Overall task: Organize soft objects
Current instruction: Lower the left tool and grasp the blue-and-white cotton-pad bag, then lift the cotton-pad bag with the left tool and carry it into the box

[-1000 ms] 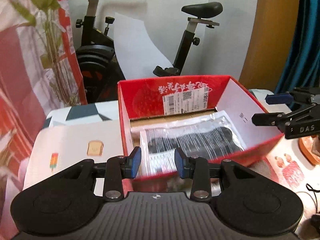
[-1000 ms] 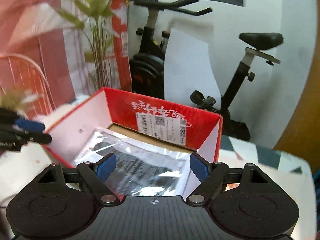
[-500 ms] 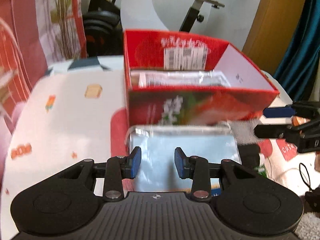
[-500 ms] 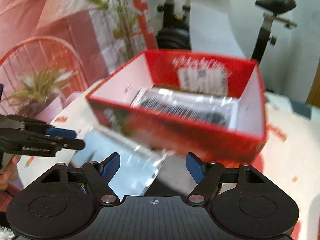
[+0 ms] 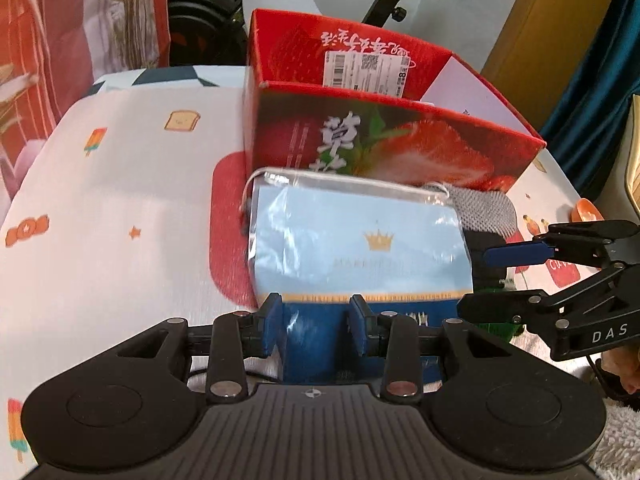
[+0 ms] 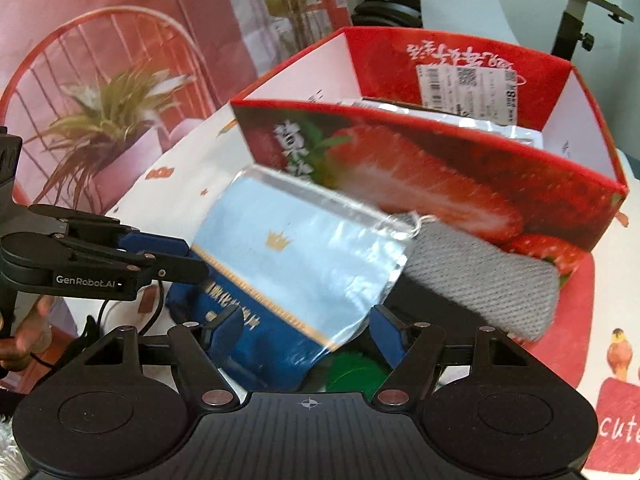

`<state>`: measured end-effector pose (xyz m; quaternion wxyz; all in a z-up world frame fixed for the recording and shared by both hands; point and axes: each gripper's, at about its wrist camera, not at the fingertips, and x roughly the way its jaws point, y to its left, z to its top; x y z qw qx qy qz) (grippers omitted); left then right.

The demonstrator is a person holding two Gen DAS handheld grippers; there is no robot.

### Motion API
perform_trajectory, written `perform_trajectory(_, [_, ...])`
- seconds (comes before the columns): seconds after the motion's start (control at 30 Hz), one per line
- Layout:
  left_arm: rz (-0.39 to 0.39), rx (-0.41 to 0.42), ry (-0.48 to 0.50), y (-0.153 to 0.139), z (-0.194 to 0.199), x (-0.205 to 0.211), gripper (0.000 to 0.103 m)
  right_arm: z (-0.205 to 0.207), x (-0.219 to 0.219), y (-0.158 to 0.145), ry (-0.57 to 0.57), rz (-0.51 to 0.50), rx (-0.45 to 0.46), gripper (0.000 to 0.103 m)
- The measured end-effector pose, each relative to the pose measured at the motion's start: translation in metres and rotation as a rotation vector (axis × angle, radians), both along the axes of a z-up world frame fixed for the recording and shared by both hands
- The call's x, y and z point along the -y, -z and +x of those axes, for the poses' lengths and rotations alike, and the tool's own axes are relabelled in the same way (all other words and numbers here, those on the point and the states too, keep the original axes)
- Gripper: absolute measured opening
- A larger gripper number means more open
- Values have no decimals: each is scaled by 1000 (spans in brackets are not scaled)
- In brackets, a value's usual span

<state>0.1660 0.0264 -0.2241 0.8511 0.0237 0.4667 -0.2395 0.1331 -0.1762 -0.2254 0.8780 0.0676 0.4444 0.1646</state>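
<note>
While both grippers looked down into the red box point(image 5: 384, 148) a second ago, they have now dropped in front of it and point at the blue packet point(image 5: 356, 248), which lies flat on the surface point(image 5: 120, 184) just before the near wall of the box. The left gripper point(image 5: 316, 330) hangs over the dark blue lower edge of this packet; its fingers point(image 5: 272, 326) stand at a narrow gap, the same as before, and nothing is pressed between them as far as I can see. The right gripper point(image 6: 306, 338) comes from the other side, over the near corner of the packet; its fingers point(image 6: 386, 338) are wider than those of the left, with the corner between them but not yet pinched. Beside the packet, touching the box wall, lies a grey knitted cloth point(image 6: 480, 276), and something green point(image 6: 356, 372) shows under the packet corner; I cannot tell what it is. Inside the box a clear plastic bag point(image 6: 480, 124) already rests on the bottom. I judge that one soft thing is already put away and the blue packet is the next one, so the task is only partly done. The packet looks smooth and slippery, so a grip on one corner alone may let it slide out.
</note>
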Motion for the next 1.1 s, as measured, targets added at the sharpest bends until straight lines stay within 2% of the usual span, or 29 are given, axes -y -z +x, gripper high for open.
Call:
perform_trajectory(0.2, [2, -21, -16, 8, -10, -7, 40, -6, -7, 10, 14, -6, -40, 66])
perform_trajectory(0.5, [-20, -16, -13, 14, -8, -8, 41, 0, -13, 18, 13, -5, -47, 66])
perform_trajectory(1.1, [-68, -65, -3, 21, 3, -14, 56, 6, -19, 30, -6, 11, -66, 62])
